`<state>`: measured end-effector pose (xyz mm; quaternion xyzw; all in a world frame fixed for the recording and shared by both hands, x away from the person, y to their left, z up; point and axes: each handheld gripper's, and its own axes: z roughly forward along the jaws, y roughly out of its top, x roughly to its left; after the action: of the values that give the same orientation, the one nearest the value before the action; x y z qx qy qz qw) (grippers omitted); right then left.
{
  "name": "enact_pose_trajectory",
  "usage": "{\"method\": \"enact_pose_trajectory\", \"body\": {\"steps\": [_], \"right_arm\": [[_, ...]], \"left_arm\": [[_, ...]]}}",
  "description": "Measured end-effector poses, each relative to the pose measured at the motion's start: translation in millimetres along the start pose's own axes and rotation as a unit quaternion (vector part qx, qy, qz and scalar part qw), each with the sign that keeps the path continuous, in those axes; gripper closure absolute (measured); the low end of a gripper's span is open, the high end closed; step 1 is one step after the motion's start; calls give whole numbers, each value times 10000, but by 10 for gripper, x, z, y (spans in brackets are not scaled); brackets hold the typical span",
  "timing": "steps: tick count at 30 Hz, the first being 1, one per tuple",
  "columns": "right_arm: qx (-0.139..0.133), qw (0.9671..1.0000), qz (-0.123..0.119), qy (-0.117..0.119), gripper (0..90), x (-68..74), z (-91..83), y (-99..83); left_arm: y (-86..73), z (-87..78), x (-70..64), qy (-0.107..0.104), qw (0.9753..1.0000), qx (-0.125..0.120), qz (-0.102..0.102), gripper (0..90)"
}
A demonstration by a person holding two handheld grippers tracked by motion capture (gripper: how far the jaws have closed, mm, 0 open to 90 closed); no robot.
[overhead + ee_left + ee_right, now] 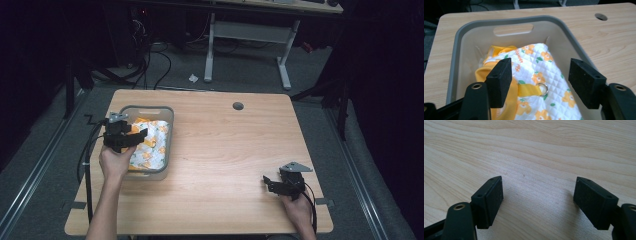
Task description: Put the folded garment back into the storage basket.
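Observation:
A grey plastic bin [169,116] [456,42] stands at the left of the wooden table [230,145]. Inside it lies a white quilted cloth item with orange flowers, yellow trim and a metal ring [152,145] [536,65]. My left gripper [131,134] [541,75] hovers open just above that cloth, nothing between its jaws. Near the table's front right my right gripper [270,183] [537,197] stands open over bare wood, pointing left.
A round cable hole [238,106] [601,16] marks the table's far middle. Beyond the table are a white-legged desk [250,35] and cables on the grey floor. Dark curtains and metal rails flank both sides.

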<state>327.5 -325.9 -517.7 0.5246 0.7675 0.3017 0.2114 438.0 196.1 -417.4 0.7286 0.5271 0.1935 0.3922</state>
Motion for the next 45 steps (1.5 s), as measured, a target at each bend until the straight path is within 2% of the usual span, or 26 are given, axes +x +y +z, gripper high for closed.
{"method": "enact_pose_trajectory", "body": {"steps": [3, 10, 24, 32, 34, 45], "right_arm": [[-3, 10000, -5, 4, 241, 0, 0, 0], [3, 10000, -5, 1, 241, -1, 0, 0], [3, 10000, -5, 0, 241, -1, -1, 0], [-3, 10000, -4, 2, 241, -1, 1, 0], [2, 10000, -6, 1, 241, -1, 0, 0], [2, 10000, -6, 2, 241, -1, 0, 0]], "left_arm": [[-2, -26, -69, -22, 9999, -50, 131, 353], [-16, -28, -127, -75, 9998, -83, 143, 350], [-31, -128, -408, -272, 9983, -222, 467, 342], [-39, -195, -552, -384, 9971, -394, 516, 350], [-38, -204, -579, -388, 9965, -444, 597, 352], [-79, -222, -731, -567, 9954, -435, 641, 352]]}}
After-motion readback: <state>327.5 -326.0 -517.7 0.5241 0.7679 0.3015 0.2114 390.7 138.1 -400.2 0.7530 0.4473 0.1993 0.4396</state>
